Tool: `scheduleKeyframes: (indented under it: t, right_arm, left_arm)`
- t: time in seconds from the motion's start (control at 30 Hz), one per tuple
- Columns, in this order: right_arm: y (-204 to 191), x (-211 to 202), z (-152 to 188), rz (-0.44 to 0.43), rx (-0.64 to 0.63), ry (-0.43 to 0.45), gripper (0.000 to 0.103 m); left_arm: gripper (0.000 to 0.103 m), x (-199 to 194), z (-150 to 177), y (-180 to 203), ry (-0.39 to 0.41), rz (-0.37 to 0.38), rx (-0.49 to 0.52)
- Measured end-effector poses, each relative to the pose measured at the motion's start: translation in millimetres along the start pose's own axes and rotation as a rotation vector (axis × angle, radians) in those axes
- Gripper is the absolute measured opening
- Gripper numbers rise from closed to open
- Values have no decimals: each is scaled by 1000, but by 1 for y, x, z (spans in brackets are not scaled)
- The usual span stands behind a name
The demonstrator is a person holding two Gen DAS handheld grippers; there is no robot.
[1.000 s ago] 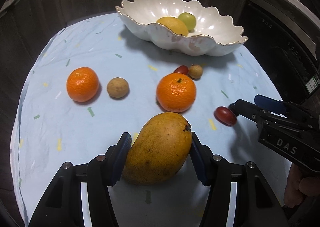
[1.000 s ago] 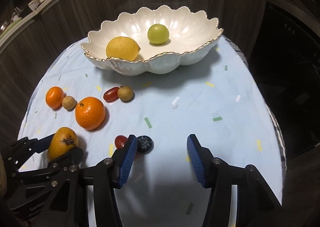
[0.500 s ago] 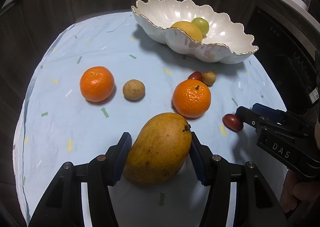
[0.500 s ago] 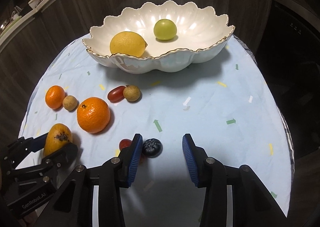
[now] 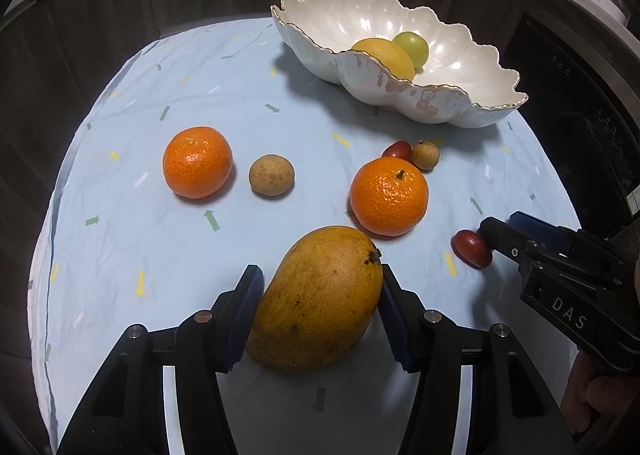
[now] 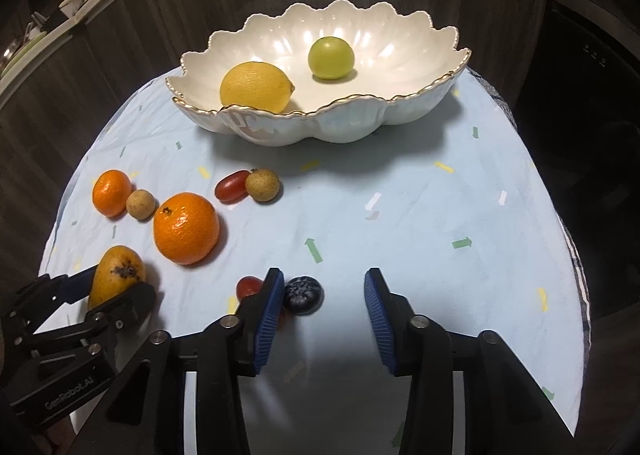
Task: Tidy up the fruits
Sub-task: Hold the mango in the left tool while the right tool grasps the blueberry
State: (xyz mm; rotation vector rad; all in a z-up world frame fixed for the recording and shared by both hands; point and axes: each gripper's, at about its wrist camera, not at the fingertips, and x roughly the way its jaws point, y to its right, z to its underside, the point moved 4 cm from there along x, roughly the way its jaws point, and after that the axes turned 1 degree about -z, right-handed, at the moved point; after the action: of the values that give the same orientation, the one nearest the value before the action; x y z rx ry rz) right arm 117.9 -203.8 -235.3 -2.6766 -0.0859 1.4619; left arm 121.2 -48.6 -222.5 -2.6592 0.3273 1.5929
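Note:
My left gripper [image 5: 320, 315] is shut on a yellow-orange mango [image 5: 316, 299], also seen in the right wrist view [image 6: 114, 275]. My right gripper [image 6: 324, 311] is open, with a dark blueberry [image 6: 303, 294] just inside its left finger and a red grape tomato [image 6: 248, 287] outside it. In the left wrist view that tomato [image 5: 472, 249] sits beside the right gripper's finger. A white scalloped bowl [image 6: 420, 111] at the back holds a lemon [image 6: 256, 86] and a green lime [image 6: 331, 57].
On the light blue cloth [image 6: 440, 215] lie two oranges [image 5: 197, 161] [image 5: 389, 195], two brown longans [image 5: 272, 176] [image 5: 425, 155] and another red tomato [image 5: 397, 151]. Dark cabinet fronts surround the table. The cloth's right side holds only printed marks.
The left gripper has lifted and carried the mango a little, so the bowl now sits further right. The right gripper has narrowed and moved forward around the blueberry.

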Motion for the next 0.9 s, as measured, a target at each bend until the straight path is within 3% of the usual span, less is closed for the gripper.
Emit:
scheduleKeyframes:
  t: [0.07, 0.27, 0.33, 0.6, 0.9]
  right_arm:
    - [-5, 0, 0, -15, -19, -3, 19]
    - [-7, -3, 0, -15, -17, 5, 18]
    - [-8, -6, 0, -13, -19, 11, 11]
    - [-3, -9, 1, -16, 3, 0, 11]
    - [-1, -11, 2, 0, 6, 0, 24]
  left_arm:
    - [56, -1, 0, 0, 2, -2, 0]
    - [56, -4, -1, -2, 13, -3, -7]
    - [56, -6, -2, -2, 19, 1, -7]
    - [55, -11, -3, -1, 33, 4, -6]
    - [55, -12, -3, -1, 34, 7, -1]
